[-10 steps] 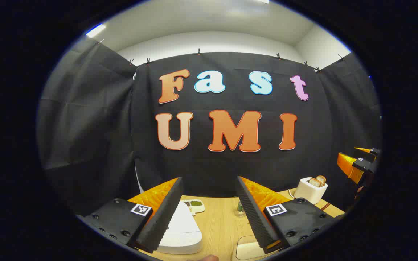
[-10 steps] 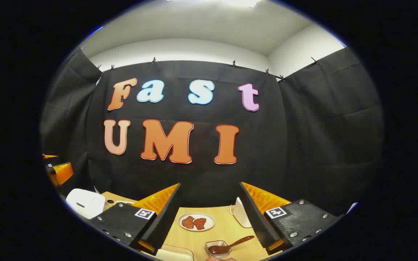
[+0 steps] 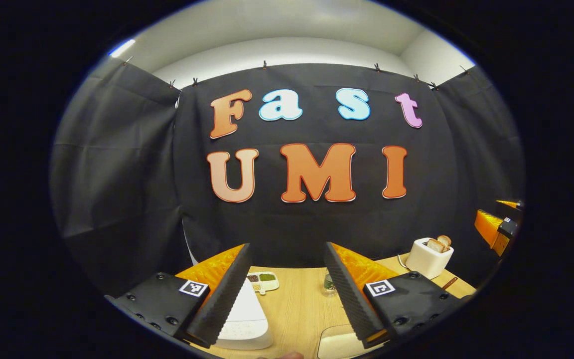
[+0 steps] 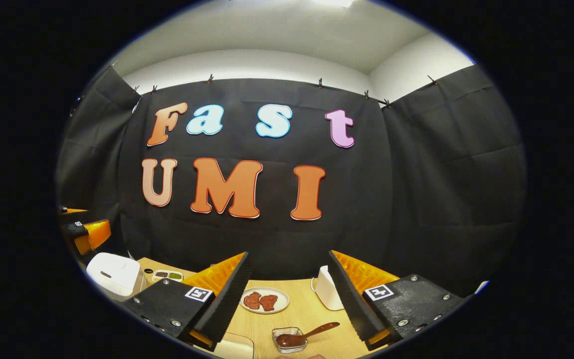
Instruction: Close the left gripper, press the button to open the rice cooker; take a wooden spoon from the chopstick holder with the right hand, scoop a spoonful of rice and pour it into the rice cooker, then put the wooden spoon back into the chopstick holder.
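Both views have tipped down slightly; left hand-held gripper (image 3: 287, 294) and right hand-held gripper (image 4: 289, 299) gape wide, empty

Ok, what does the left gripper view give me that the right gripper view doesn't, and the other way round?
Left gripper view: a toaster with toast in it at far right, and a small glass jar between the fingers. Right gripper view: a plate with two reddish pieces, and a small glass dish holding a brown spoon. Both: the white rice cooker with its lid down, the divided dish of grains near it, and the wooden table.
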`<act>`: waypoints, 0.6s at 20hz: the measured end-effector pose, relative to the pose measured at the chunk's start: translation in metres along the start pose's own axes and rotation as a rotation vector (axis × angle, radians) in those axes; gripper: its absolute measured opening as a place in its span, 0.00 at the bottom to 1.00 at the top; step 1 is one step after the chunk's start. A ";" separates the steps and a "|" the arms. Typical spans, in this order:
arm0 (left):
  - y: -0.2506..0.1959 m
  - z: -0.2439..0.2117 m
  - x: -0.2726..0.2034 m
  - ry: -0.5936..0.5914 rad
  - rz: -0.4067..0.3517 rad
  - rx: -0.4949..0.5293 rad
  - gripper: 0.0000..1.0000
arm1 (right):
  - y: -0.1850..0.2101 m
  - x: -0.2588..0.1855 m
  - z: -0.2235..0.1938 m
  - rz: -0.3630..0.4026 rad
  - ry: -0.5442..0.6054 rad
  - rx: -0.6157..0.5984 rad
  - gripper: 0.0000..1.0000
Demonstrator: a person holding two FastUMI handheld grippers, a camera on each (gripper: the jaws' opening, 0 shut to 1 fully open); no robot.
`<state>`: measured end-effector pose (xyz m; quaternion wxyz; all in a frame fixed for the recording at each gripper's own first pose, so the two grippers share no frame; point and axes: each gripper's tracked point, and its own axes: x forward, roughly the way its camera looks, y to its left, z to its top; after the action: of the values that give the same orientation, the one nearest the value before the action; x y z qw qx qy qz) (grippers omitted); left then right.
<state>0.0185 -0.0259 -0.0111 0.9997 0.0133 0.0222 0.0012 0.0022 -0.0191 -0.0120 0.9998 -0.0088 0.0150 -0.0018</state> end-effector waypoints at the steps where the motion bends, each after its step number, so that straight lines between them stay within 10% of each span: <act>1: 0.001 0.001 0.001 -0.002 0.002 0.000 0.99 | -0.001 0.001 0.001 -0.003 -0.003 -0.002 0.95; 12: 0.022 0.008 0.005 -0.030 0.025 0.044 0.92 | 0.010 0.004 -0.004 0.010 0.020 -0.015 0.95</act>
<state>0.0239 -0.0044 -0.0026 0.9993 0.0354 0.0069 0.0130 0.0059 -0.0092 -0.0160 0.9995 -0.0164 0.0252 0.0034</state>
